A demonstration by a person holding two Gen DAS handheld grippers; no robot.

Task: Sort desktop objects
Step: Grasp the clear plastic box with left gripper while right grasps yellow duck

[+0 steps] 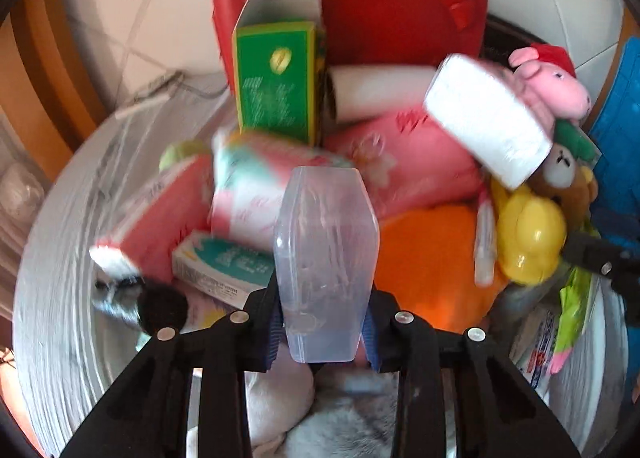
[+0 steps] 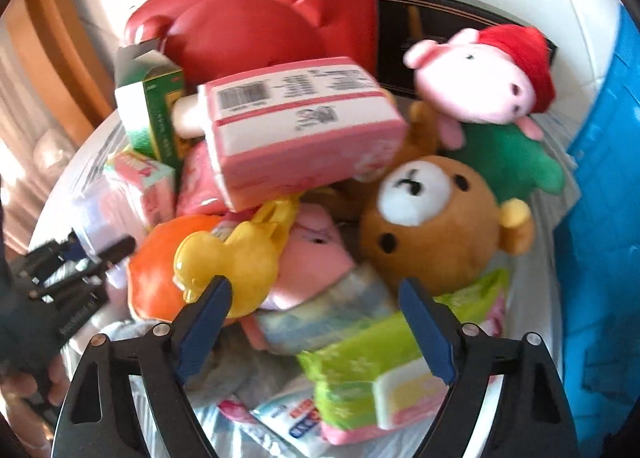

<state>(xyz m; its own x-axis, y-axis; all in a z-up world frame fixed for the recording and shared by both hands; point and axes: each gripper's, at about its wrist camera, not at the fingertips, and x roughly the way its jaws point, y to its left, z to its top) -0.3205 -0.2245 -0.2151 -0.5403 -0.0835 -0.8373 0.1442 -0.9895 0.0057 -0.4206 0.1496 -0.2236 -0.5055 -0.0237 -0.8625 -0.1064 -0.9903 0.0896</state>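
Note:
My left gripper is shut on a clear plastic box, with its blue pads against the box's two sides. The box stands upright over a heap of packets and toys. In the right wrist view, my right gripper is open above the heap. A yellow duck toy touches the left finger and a brown bear plush lies by the right one. A pink plush and a pale packet lie below the gap, and nothing is pinched. My left gripper shows at that view's left edge.
The heap covers a round white table. It includes a red case, green box, pink tissue pack, white pack, orange toy, pig plush and green packet. A blue crate stands right.

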